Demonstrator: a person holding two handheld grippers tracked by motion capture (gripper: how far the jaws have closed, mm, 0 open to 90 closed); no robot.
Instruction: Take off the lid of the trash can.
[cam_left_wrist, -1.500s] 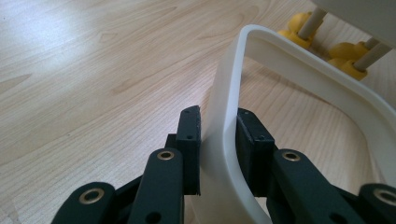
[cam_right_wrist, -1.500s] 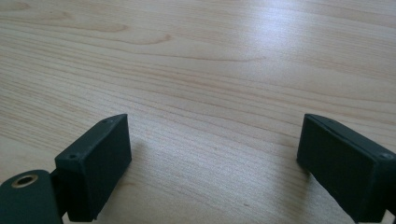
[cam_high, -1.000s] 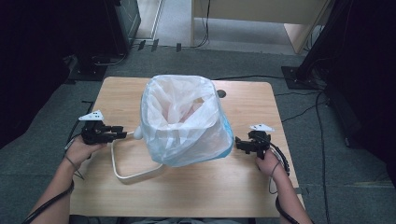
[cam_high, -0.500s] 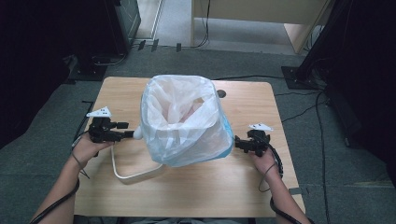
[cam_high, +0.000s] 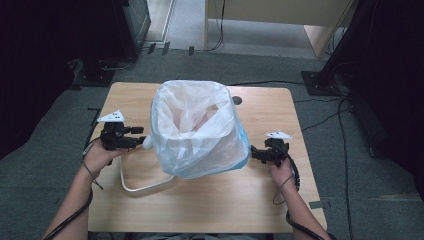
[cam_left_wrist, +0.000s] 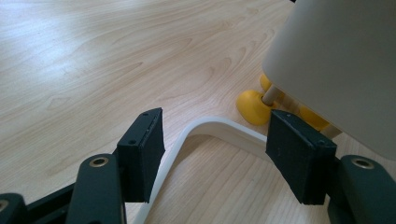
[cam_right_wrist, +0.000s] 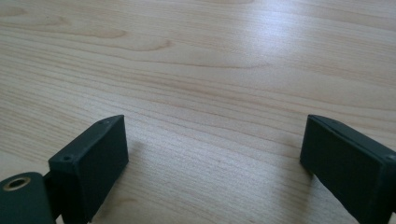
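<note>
Left gripper (cam_high: 141, 141) has drawn back, jaws just opened, empty; right gripper (cam_high: 254, 154) gapes idle. Bag (cam_high: 192, 125) lines the bin (cam_left_wrist: 345, 60); white handle (cam_high: 131, 184) lies loose.

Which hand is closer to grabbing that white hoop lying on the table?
Probably the left. The left gripper has just opened, and the white hoop lies right between its jaws, untouched. The right gripper is open over bare table, across the bin.

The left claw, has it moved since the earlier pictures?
Yes. In the high view the left claw has gone up the picture, away from the table's near edge, and its jaws have just been opening, nothing between them.
</note>
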